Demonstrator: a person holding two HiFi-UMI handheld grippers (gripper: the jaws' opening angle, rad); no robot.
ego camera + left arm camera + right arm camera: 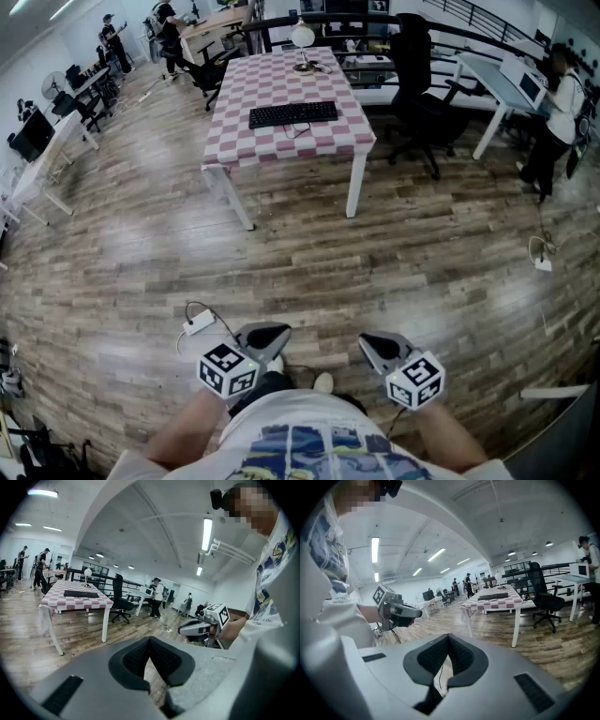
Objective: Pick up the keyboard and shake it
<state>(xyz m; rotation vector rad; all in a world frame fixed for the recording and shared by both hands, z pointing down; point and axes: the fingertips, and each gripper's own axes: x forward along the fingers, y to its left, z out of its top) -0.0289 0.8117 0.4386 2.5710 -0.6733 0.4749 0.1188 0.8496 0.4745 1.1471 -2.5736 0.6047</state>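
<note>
We stand well short of the keyboard (292, 114) — both grippers (272, 339) (378, 349) empty, jaws pressed together, not yet approaching.

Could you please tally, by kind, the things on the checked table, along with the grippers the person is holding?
Keyboard: 1
Lamp: 1
Grippers (left gripper, right gripper, both shut and empty): 2
Total: 4
</note>
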